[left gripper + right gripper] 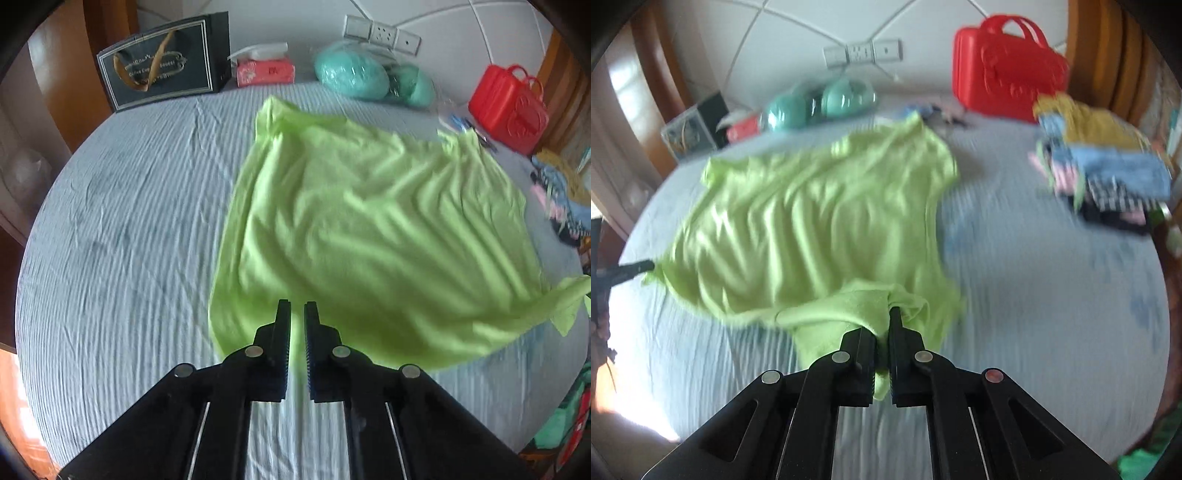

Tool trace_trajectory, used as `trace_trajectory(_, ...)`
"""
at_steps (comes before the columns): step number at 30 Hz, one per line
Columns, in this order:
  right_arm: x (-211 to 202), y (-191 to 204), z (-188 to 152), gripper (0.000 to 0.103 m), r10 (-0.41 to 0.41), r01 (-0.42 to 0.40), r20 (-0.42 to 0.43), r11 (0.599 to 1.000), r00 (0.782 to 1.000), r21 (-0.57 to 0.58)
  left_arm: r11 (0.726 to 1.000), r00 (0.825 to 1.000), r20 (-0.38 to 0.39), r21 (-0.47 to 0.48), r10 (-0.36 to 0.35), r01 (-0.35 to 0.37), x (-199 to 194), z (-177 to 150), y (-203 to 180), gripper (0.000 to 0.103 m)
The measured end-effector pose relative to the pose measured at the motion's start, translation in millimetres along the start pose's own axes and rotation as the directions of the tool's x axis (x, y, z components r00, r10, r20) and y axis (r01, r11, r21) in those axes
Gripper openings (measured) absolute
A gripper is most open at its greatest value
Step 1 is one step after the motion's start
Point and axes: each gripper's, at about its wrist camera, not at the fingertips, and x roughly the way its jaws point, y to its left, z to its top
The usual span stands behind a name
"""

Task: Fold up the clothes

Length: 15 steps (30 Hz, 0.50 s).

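A lime-green T-shirt (369,229) lies spread and wrinkled on the pale blue bed sheet (122,229). My left gripper (297,306) sits over the shirt's near edge with its jaws close together; green cloth shows in the narrow gap, and a grip is not clear. In the right wrist view the shirt (812,221) is lifted at its near corner. My right gripper (886,314) is shut on that bunched corner. The left gripper's tip (635,267) shows at the shirt's left edge.
At the headboard stand a dark gift bag (166,62), a pink tissue pack (266,72), teal bundles in plastic (354,74) and a red plastic case (1008,66). A pile of folded clothes (1108,173) lies on the bed's right side.
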Motion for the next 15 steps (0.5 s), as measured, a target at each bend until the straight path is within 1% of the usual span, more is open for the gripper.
trace_trajectory(1, 9, -3, 15, 0.008, -0.004, 0.004, -0.006, 1.0, 1.0, 0.006, 1.0, 1.0, -0.011, -0.016, 0.0, 0.0, 4, 14, 3, 0.007)
trace_trajectory(3, 30, -8, 42, 0.03, -0.045, 0.045, -0.016, 0.999, 0.999, 0.022, 0.999, 0.999, -0.033, -0.051, -0.003, 0.002, 12, 40, 9, 0.007)
trace_trajectory(4, 37, -12, 51, 0.034, -0.058, 0.059, -0.016, 0.998, 0.998, 0.039, 0.998, 0.999, -0.044, -0.069, -0.008, 0.005, 15, 50, 12, 0.007)
trace_trajectory(6, 44, -19, 64, 0.035, -0.062, 0.064, -0.017, 0.995, 0.998, 0.08, 0.996, 0.999, -0.04, -0.086, -0.013, 0.01, 10, 60, 16, 0.008)
trace_trajectory(8, 41, -24, 64, 0.035, -0.046, 0.045, -0.001, 0.993, 0.999, 0.108, 0.998, 1.0, -0.022, -0.064, -0.016, 0.015, 3, 59, 15, 0.008)
trace_trajectory(9, 39, -26, 59, 0.037, -0.04, 0.04, 0.001, 0.993, 0.999, 0.115, 0.999, 1.0, -0.025, -0.046, -0.014, 0.013, 2, 54, 13, 0.012)
trace_trajectory(10, 38, -28, 54, 0.037, -0.037, 0.037, -0.001, 0.992, 0.999, 0.119, 1.0, 1.0, -0.028, -0.028, -0.012, 0.012, 1, 48, 12, 0.023)
trace_trajectory(11, 36, -30, 49, 0.038, -0.035, 0.035, -0.003, 0.992, 0.999, 0.123, 1.0, 0.999, -0.038, -0.014, -0.011, 0.01, 2, 39, 12, 0.032)
trace_trajectory(12, 36, -33, 41, 0.038, -0.033, 0.034, -0.013, 0.991, 0.999, 0.132, 1.0, 0.998, -0.054, -0.001, -0.01, 0.009, 4, 28, 12, 0.051)
trace_trajectory(13, 37, -36, 32, 0.038, -0.031, 0.035, -0.027, 0.989, 0.999, 0.144, 1.0, 0.998, -0.066, 0.009, -0.005, 0.005, 6, 16, 12, 0.062)
trace_trajectory(15, 40, -41, 17, 0.038, -0.027, 0.035, -0.051, 0.986, 0.998, 0.165, 1.0, 0.996, -0.085, 0.028, 0.013, -0.01, 12, -6, 9, 0.063)
